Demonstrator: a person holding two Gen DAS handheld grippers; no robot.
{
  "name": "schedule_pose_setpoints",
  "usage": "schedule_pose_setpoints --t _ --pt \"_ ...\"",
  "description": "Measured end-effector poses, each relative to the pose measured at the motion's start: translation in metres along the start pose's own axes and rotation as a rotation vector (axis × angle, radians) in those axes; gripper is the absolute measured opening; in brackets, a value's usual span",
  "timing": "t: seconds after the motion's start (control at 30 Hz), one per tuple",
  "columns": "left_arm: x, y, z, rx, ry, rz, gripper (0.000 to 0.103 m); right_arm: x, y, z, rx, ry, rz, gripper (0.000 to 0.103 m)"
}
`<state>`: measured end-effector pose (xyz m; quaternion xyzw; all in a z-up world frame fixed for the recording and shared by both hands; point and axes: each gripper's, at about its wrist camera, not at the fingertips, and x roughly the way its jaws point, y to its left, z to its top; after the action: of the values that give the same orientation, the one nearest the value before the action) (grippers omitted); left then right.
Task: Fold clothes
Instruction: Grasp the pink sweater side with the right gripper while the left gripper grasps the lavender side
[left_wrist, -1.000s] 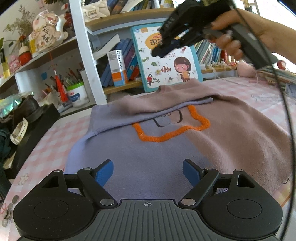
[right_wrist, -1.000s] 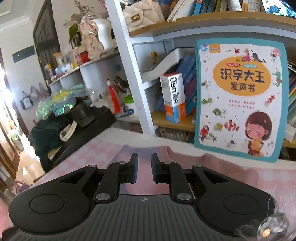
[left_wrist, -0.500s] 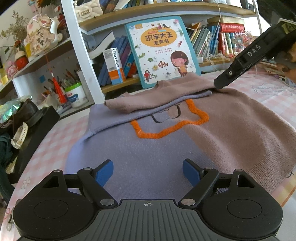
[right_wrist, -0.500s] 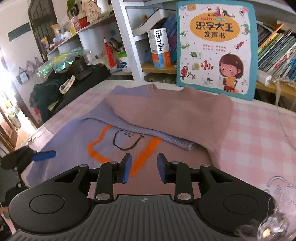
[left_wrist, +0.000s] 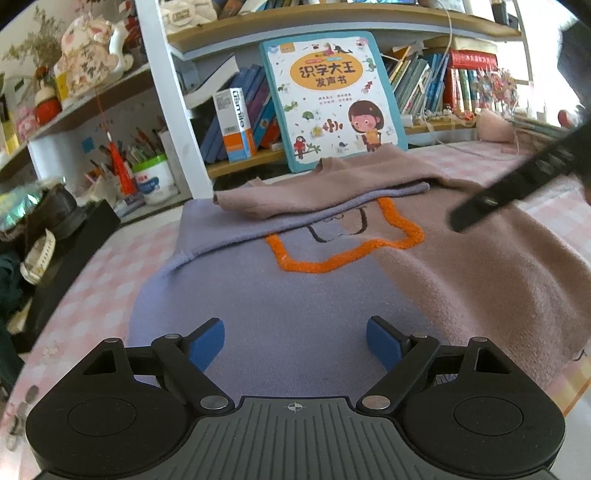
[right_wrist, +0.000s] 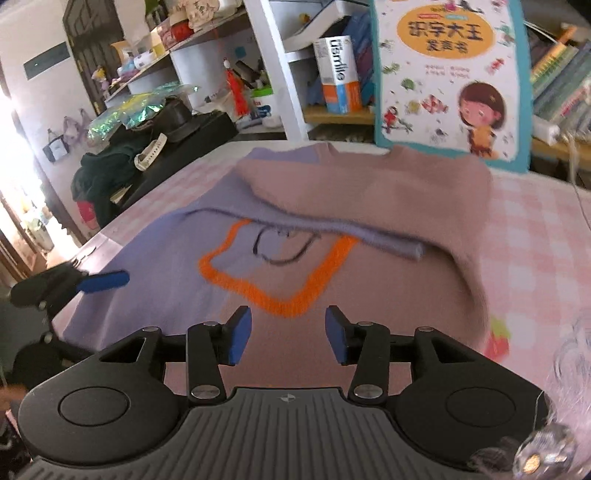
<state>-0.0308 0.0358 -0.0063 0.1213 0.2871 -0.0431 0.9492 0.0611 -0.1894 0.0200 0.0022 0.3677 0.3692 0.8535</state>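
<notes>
A lilac and dusty-pink sweater (left_wrist: 295, 291) with an orange outline lies flat on the pink checked table (left_wrist: 110, 266). Both sleeves are folded across its upper chest. My left gripper (left_wrist: 295, 343) is open and empty, low over the sweater's lilac hem. My right gripper (right_wrist: 288, 336) is open and empty above the pink lower part of the sweater (right_wrist: 369, 192). The right gripper's dark finger also shows at the right edge of the left wrist view (left_wrist: 517, 184). The left gripper shows at the left of the right wrist view (right_wrist: 99, 279).
A children's picture book (left_wrist: 332, 99) leans against the bookshelf (left_wrist: 332, 22) right behind the sweater. A pen pot (left_wrist: 153, 179) stands at the back left. A black case with a hat and a watch (left_wrist: 48, 236) lies along the table's left edge.
My right gripper has come down and back from high above the collar to just over the sweater, and its jaws have opened wider. The left gripper has hardly moved.
</notes>
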Motion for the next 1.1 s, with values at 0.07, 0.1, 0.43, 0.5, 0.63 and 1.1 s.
schedule_pose_setpoints --t 0.07,0.1,0.43,0.5,0.63,1.1 --pt "0.002 0.006 0.000 -0.031 0.009 -0.024 0.087 -0.013 -0.003 -0.011 0.030 -0.005 -0.012 0.043" --pt "0.002 0.008 0.000 -0.047 0.014 -0.035 0.087 -0.020 -0.006 -0.017 0.054 -0.010 -0.018 0.043" --pt "-0.007 0.015 -0.004 -0.093 -0.019 0.016 0.087 -0.075 -0.018 -0.062 0.207 -0.025 -0.079 0.043" --pt "-0.016 0.020 -0.006 -0.105 -0.028 0.028 0.087 -0.083 -0.016 -0.069 0.211 -0.020 -0.093 0.043" --pt "-0.040 0.049 -0.011 -0.208 0.006 -0.003 0.087 -0.095 -0.017 -0.085 0.243 -0.010 -0.097 0.044" --pt "-0.037 0.122 -0.040 -0.607 0.118 -0.087 0.039 -0.094 -0.022 -0.097 0.361 -0.038 -0.025 0.040"
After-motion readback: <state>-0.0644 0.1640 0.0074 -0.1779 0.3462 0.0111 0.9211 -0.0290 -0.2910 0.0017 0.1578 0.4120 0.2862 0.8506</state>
